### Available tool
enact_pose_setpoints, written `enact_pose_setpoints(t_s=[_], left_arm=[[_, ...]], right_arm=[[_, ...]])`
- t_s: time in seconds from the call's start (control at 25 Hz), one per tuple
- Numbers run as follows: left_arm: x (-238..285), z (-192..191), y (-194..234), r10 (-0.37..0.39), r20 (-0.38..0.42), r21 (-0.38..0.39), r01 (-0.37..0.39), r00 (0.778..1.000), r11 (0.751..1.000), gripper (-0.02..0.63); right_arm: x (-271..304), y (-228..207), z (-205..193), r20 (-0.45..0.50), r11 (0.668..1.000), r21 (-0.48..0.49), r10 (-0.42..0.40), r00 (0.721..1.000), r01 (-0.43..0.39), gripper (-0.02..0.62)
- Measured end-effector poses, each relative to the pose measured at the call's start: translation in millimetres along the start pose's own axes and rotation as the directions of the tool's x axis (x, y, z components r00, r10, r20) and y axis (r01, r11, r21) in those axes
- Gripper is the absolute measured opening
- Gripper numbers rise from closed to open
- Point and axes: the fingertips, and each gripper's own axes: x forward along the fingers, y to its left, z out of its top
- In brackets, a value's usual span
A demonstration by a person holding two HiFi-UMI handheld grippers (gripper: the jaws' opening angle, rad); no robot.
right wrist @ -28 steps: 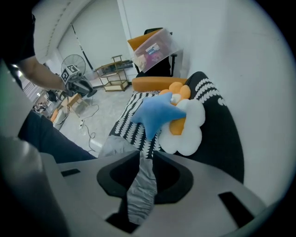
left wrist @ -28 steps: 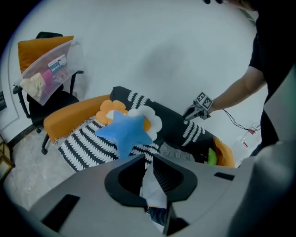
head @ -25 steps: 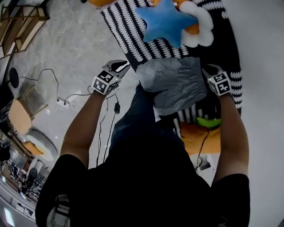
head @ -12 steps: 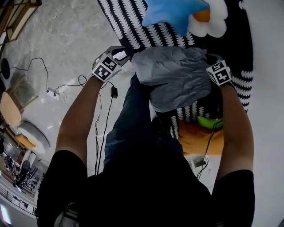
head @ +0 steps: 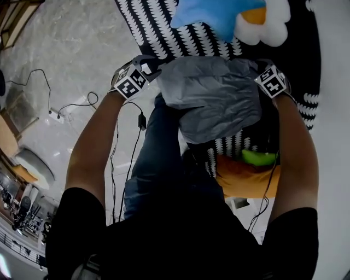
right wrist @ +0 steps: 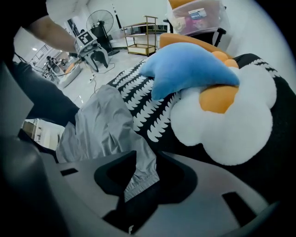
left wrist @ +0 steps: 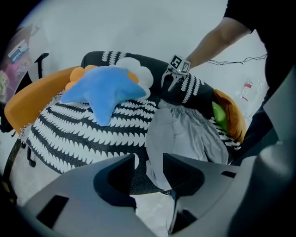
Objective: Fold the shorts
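Right gripper view | clear bin (right wrist: 196, 18): contents unclr | shorts (right wrist: 101, 125) on seat (right wrist: 136, 88)

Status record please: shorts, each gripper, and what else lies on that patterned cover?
shorts: grey, crumpled on the black-and-white cover, near edge hanging off
left gripper: fingers apart, just been opening; shorts corner between them, not pinched
right gripper: fingers apart, just been opening; shorts hem between them, not pinched
also there: blue star pillow, white flower cushion

Down come the left gripper (head: 147, 64) and the right gripper (head: 264, 68), and the shorts (head: 213, 98) sink with them onto the patterned seat (head: 164, 33). Left jaws have just opened off their corner. Right jaws have been easing apart, hem loose between them.
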Motion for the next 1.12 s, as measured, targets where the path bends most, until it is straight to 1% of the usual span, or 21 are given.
enact_pose_setpoints(t_s=[0.12,0.24,0.36,0.48,0.56,0.64,0.72,0.84,0.88,1.0,1.12], left_arm=[[20.4,-9.9,-7.5,-0.021,-0.031,0.033,0.022,0.999,0.999,0.209],[37.4,-19.0,-10.4,-0.032,-0.065,0.077,0.037,0.997,0.996,0.210],[50.0,-23.7,-13.2,-0.042,-0.084,0.107,0.051,0.996,0.993,0.209],[59.1,-28.6,-16.2,-0.034,-0.094,0.139,0.047,0.995,0.989,0.209],[67.5,-28.7,-17.2,-0.012,-0.094,0.171,0.028,0.995,0.985,0.209],[76.1,-28.4,-21.6,-0.011,-0.101,0.194,0.031,0.995,0.981,0.207],[80.2,-33.1,-25.2,-0.018,-0.117,0.200,0.041,0.993,0.979,0.207],[86.3,-46.2,-25.2,-0.014,-0.161,0.194,0.046,0.987,0.980,0.195],[88.5,-50.2,-23.9,-0.013,-0.176,0.195,0.048,0.984,0.980,0.186],[89.5,-56.2,-19.4,-0.014,-0.196,0.195,0.053,0.981,0.979,0.125],[85.4,-59.9,-21.1,-0.024,-0.205,0.190,0.064,0.978,0.980,0.063]], right_arm=[[17.9,1.7,-7.2,-0.018,0.999,-0.032,0.028,0.999,-0.028,0.150],[35.6,2.1,-19.6,-0.051,0.995,-0.086,0.047,0.998,-0.051,0.161],[51.1,-4.4,-37.2,-0.093,0.989,-0.139,0.031,0.995,-0.044,0.161],[65.7,-13.0,-42.3,-0.108,0.983,-0.183,0.012,0.994,-0.031,0.160],[74.0,-21.2,-45.2,-0.115,0.974,-0.223,-0.002,0.993,-0.024,0.161],[75.6,-28.4,-50.7,-0.137,0.968,-0.252,-0.016,0.990,-0.019,0.160],[78.8,-30.8,-57.1,-0.180,0.956,-0.290,-0.022,0.983,-0.032,0.157],[88.5,-33.0,-72.4,-0.260,0.927,-0.370,-0.037,0.965,-0.064,0.150],[90.7,-34.3,-76.4,-0.278,0.920,-0.386,-0.040,0.960,-0.073,0.146],[94.8,-38.8,-79.1,-0.303,0.908,-0.412,-0.053,0.952,-0.081,0.120],[92.9,-41.2,-79.7,-0.312,0.897,-0.435,-0.073,0.947,-0.075,0.072]])
